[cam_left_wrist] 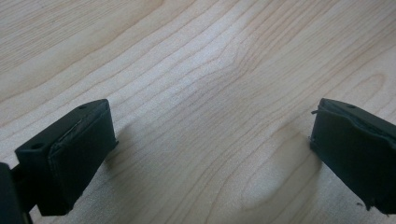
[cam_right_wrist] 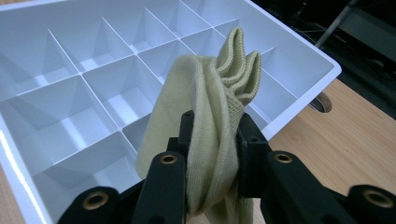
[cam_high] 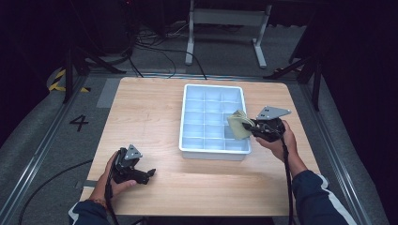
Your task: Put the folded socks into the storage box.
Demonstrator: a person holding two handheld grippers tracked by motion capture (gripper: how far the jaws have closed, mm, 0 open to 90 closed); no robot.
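A folded yellow cloth [cam_right_wrist: 205,116] is pinched between the closed jaws of the right gripper [cam_high: 248,126] and is held over the right side of the white tray [cam_high: 187,147], above its nearer compartments. The left gripper [cam_high: 149,174] is parked low over the table [cam_left_wrist: 196,70] at the near left, jaws wide apart, nothing between them. A miss is likely if the cloth is let go now — its loose upper folds could be draped over a divider or the right rim rather than dropped into one cell. The light tray could also be nudged by a careless descent.
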